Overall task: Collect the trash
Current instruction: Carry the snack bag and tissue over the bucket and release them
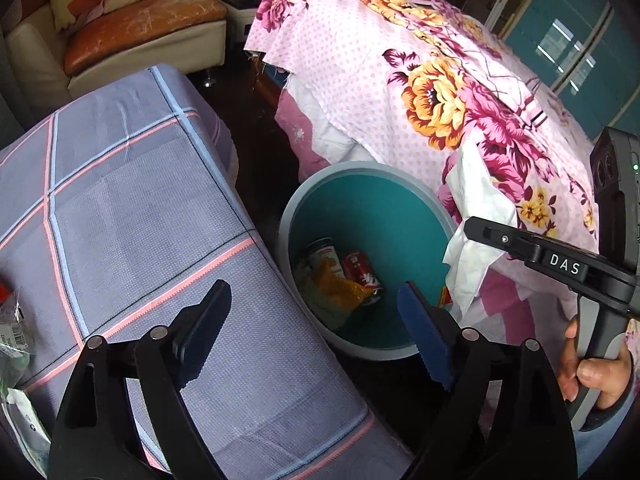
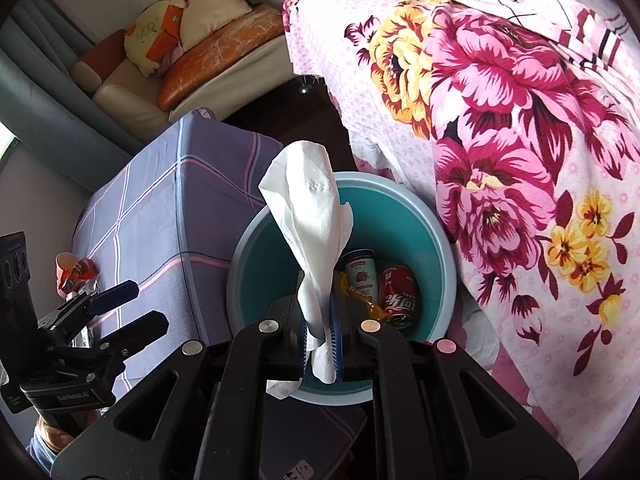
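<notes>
Here the left gripper stood with its jaws spread wide and nothing between them, hanging over the near rim of the teal waste bin. The right gripper was nearly closed, its blue pads pinching the lower end of a white paper tissue, which rose up out of the jaws and flopped forward above the bin's mouth. Inside the bin lay a red drink can, a can with a strawberry label beside it, and a crumpled yellow-orange wrapper touching both. The bin sat on the floor between a table under a grey-blue checked cloth and a bed draped in a pink floral sheet. More wrappers lay on the table's far-left edge. A hand gripped the right gripper's handle.
</notes>
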A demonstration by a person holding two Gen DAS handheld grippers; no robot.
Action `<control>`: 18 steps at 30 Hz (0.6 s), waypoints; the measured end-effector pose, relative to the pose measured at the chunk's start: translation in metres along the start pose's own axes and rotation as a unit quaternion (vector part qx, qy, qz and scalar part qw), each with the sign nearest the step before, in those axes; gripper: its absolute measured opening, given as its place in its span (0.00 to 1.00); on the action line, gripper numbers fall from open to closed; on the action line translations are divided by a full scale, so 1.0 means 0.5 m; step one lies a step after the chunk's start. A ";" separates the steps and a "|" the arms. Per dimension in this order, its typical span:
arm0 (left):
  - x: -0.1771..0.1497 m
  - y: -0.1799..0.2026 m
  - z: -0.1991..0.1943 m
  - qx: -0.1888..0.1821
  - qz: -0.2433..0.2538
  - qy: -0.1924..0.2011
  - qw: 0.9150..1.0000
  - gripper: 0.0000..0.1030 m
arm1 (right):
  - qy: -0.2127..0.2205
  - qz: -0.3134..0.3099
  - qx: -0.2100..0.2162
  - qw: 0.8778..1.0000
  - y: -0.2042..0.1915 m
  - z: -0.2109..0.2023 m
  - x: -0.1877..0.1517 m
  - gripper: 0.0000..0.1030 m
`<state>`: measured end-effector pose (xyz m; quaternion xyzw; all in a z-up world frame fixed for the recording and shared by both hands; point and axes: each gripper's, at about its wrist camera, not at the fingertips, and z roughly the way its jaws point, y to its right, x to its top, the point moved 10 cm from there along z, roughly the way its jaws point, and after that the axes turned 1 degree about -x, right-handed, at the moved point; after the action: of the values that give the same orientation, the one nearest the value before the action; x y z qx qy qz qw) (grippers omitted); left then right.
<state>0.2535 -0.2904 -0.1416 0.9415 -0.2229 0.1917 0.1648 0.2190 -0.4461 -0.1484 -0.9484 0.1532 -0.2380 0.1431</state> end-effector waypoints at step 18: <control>-0.044 -0.080 -0.073 -0.003 -0.039 0.019 0.999 0.87 | -0.024 0.000 0.006 1.000 -0.080 -0.004 -0.025 0.73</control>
<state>0.2440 -0.2344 -0.1282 0.9452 -0.1831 0.2023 0.1794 0.2163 -0.4054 -0.1382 -0.9529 0.1485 -0.2157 0.1528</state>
